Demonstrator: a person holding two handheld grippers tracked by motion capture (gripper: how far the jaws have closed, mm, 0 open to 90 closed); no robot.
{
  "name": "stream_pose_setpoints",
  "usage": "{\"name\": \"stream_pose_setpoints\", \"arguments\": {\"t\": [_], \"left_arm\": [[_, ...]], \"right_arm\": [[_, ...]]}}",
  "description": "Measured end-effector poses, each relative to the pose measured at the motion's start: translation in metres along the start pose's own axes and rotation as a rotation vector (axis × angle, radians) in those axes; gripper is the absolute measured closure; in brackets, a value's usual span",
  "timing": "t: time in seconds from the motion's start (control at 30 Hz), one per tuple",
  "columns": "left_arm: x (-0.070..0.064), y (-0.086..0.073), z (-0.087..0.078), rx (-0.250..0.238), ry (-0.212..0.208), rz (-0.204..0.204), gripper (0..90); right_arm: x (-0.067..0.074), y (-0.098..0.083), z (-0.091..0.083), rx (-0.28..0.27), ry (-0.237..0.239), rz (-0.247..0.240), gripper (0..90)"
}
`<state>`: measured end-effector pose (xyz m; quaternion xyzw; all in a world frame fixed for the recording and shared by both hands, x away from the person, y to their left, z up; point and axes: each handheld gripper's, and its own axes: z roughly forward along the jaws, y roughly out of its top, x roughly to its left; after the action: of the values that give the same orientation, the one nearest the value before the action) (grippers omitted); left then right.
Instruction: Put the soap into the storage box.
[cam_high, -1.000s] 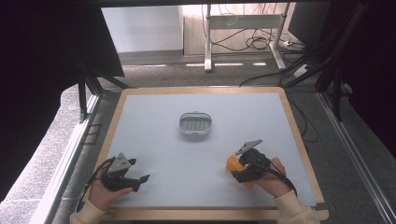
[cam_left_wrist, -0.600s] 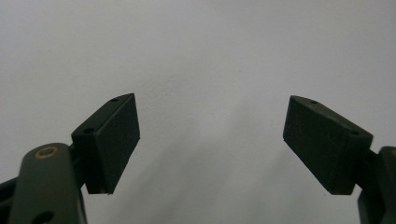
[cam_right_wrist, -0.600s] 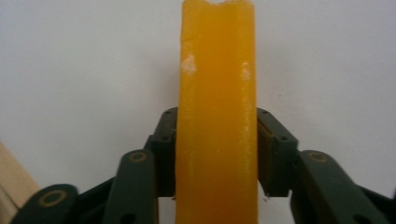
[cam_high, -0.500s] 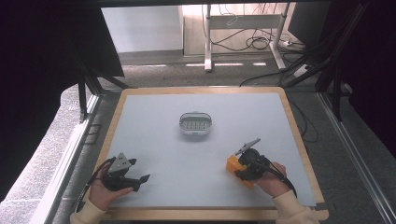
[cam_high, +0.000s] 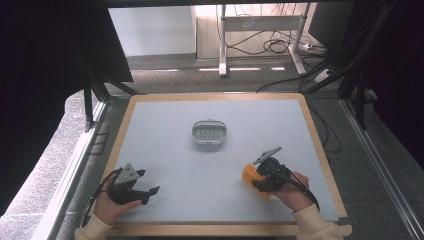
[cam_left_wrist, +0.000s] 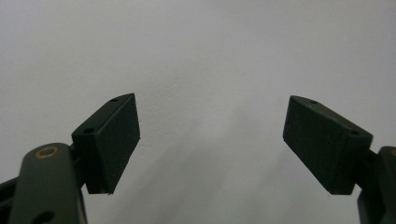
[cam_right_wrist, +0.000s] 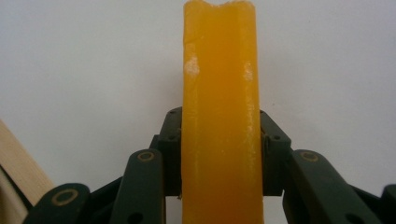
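At the near right of the table (cam_high: 165, 125), an orange block (cam_high: 249, 174) sits clamped in the right gripper (cam_high: 256, 178), held by the person's right hand (cam_high: 292, 192). In the right gripper view the block (cam_right_wrist: 220, 107) stands up between the two black jaws, which press against its two sides; its far end is slightly ragged. A strip of the table's wooden edge (cam_right_wrist: 16, 158) shows at the lower left of that view. Beyond the block, near the middle of the table, lies a small oval grey dish (cam_high: 209, 132), well apart from both grippers. At the near left, the left gripper (cam_high: 147, 182) rests low over the table in the left hand (cam_high: 112, 206), jaws spread wide with nothing between them. In the left gripper view, the pads (cam_left_wrist: 114, 140) stand far apart over bare grey surface. Floor and cables lie beyond the far edge.
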<state>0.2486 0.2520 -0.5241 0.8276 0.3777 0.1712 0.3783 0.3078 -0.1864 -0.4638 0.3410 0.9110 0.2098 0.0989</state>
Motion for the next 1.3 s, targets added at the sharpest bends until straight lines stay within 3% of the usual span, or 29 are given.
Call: {"name": "stream_pose_setpoints", "arguments": {"t": [0.47, 0.6, 1.03, 1.3], "left_arm": [[0.001, 0.000, 0.000, 0.003, 0.001, -0.003, 18.8], [0.000, -0.001, 0.001, 0.010, 0.000, -0.002, 18.8], [0.000, -0.001, 0.002, 0.017, -0.005, -0.005, 18.7], [0.000, -0.001, 0.003, 0.019, -0.005, -0.006, 18.6]], "right_arm": [[-0.002, 0.004, -0.010, -0.044, 0.025, -0.028, 61.9], [-0.005, 0.009, -0.013, -0.077, 0.047, -0.046, 61.9], [-0.010, 0.025, -0.016, -0.088, 0.048, -0.085, 61.9], [-0.015, 0.037, -0.017, -0.115, 0.071, -0.118, 61.9]]}}
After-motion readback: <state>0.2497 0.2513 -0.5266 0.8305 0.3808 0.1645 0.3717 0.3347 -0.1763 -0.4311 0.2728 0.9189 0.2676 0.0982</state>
